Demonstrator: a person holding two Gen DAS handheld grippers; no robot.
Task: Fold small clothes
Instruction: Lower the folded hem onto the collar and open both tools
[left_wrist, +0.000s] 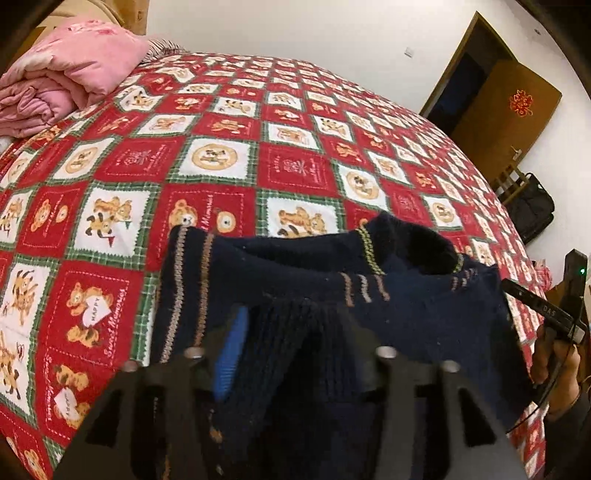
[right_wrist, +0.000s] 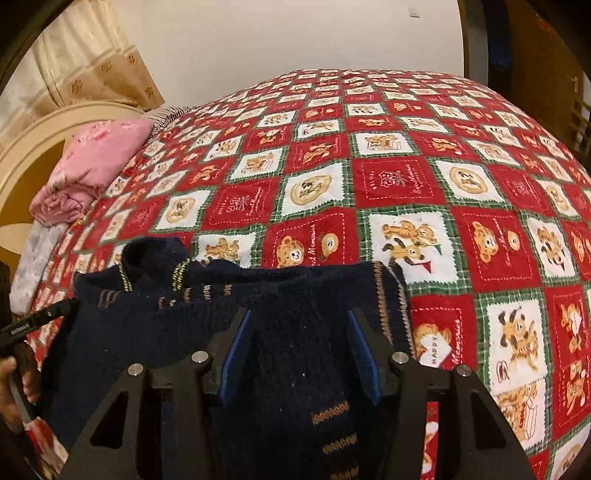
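A dark navy knitted sweater (left_wrist: 406, 306) with tan stitched stripes lies folded on the red bear-print bedspread (left_wrist: 295, 166), its collar toward the far side. My left gripper (left_wrist: 291, 347) stands over its near left part, jaws apart, knit lying between the blurred fingers without being pinched. In the right wrist view the same sweater (right_wrist: 147, 332) fills the lower left. My right gripper (right_wrist: 301, 347) is over its right part, blue pads (right_wrist: 236, 350) spread, with a ridge of knit loose between them. A hand (left_wrist: 554, 365) on the right gripper's handle shows at the edge.
A folded pink quilt (left_wrist: 74, 74) sits at the bed's far left corner, by a cream headboard (right_wrist: 37, 147). A brown door (left_wrist: 509, 110) and a black bag (left_wrist: 532, 210) stand beyond the bed's right side. The bedspread (right_wrist: 406, 184) stretches wide behind the sweater.
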